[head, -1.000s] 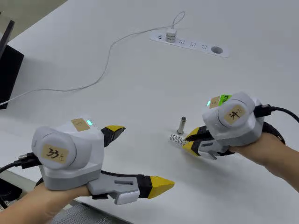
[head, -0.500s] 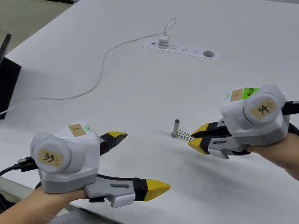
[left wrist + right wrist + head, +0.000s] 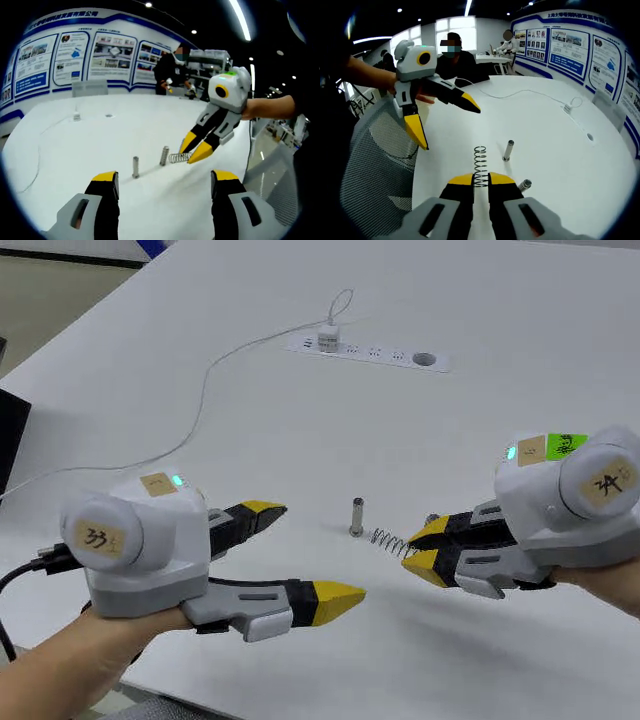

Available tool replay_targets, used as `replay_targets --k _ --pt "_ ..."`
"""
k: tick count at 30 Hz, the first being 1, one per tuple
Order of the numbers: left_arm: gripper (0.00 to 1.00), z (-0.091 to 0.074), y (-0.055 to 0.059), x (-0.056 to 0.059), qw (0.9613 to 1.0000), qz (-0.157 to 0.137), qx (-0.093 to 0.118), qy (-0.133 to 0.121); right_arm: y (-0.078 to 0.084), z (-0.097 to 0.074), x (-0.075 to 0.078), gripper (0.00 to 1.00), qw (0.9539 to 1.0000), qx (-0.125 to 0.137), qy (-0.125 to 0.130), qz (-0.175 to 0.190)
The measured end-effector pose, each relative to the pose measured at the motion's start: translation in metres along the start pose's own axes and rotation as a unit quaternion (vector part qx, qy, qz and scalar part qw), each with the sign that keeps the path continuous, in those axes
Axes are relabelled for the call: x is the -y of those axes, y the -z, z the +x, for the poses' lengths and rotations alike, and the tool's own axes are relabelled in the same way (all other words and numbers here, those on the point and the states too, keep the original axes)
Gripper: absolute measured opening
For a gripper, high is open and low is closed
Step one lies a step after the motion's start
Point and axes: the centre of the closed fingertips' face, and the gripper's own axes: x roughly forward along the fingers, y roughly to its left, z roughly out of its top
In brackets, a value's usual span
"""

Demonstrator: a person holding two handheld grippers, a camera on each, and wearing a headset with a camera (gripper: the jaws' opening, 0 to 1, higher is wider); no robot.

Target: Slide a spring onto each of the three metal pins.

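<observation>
The right tongs [image 3: 418, 545] pinch 1 end of a spring [image 3: 390, 540] lying almost level over the desk [image 3: 300, 420], its free end pointing at the foot of an upright pin [image 3: 357, 517] just beside it, while the left tongs [image 3: 320, 550] hover spread and empty farther away.

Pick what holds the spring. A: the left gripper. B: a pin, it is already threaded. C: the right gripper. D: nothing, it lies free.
C: the right gripper is shut on one end of the spring; the left gripper stands open and apart from it.
</observation>
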Motion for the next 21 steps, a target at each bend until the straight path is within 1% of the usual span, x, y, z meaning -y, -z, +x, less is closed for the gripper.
replay_targets --k 1,2,3,4,6,10,11,12,13,14,16,18,21 --pt "0.74 0.005 -0.005 0.006 0.9998 0.014 0.002 0.016 -0.001 -0.002 -0.002 0.11 1.0000 0.003 -0.001 -0.001" --pt "0.73 0.007 -0.008 0.010 0.9994 0.021 0.005 0.028 -0.001 -0.003 -0.003 0.11 1.0000 0.006 -0.004 0.000" --pt "0.71 0.010 -0.009 0.016 0.9985 0.030 -0.001 0.046 -0.001 -0.004 -0.005 0.11 0.9999 0.008 -0.008 0.001" --pt "0.68 0.012 -0.009 0.018 0.9979 0.037 -0.007 0.054 -0.002 -0.005 -0.006 0.11 0.9999 0.009 -0.010 0.001" --pt "0.64 0.017 -0.009 0.021 0.9957 0.060 -0.023 0.067 -0.003 -0.006 -0.010 0.11 0.9998 0.011 -0.015 -0.005" --pt "0.58 0.022 -0.011 0.025 0.9936 0.073 -0.028 0.081 -0.007 -0.008 -0.017 0.11 0.9994 0.021 -0.024 -0.013" --pt "0.55 0.024 -0.012 0.026 0.9922 0.086 -0.028 0.086 -0.008 -0.008 -0.020 0.11 0.9992 0.022 -0.028 -0.018" --pt "0.50 0.024 -0.011 0.027 0.9913 0.091 -0.029 0.090 -0.008 -0.008 -0.021 0.11 0.9991 0.023 -0.031 -0.020" --pt "0.43 0.024 -0.011 0.028 0.9906 0.092 -0.030 0.097 -0.008 -0.008 -0.025 0.11 0.9986 0.024 -0.038 -0.029" --pt "0.38 0.024 -0.010 0.030 0.9902 0.089 -0.030 0.103 -0.008 -0.008 -0.026 0.11 0.9984 0.025 -0.040 -0.032" --pt "0.30 0.024 -0.009 0.034 0.9891 0.085 -0.033 0.115 -0.005 -0.007 -0.028 0.11 0.9982 0.020 -0.043 -0.036" --pt "0.29 0.023 -0.005 0.038 0.9868 0.093 -0.042 0.126 -0.004 -0.007 -0.029 0.11 0.9981 0.019 -0.045 -0.038" --pt "0.29 0.021 0.000 0.042 0.9842 0.101 -0.054 0.135 -0.005 -0.007 -0.031 0.11 0.9979 0.021 -0.049 -0.039"
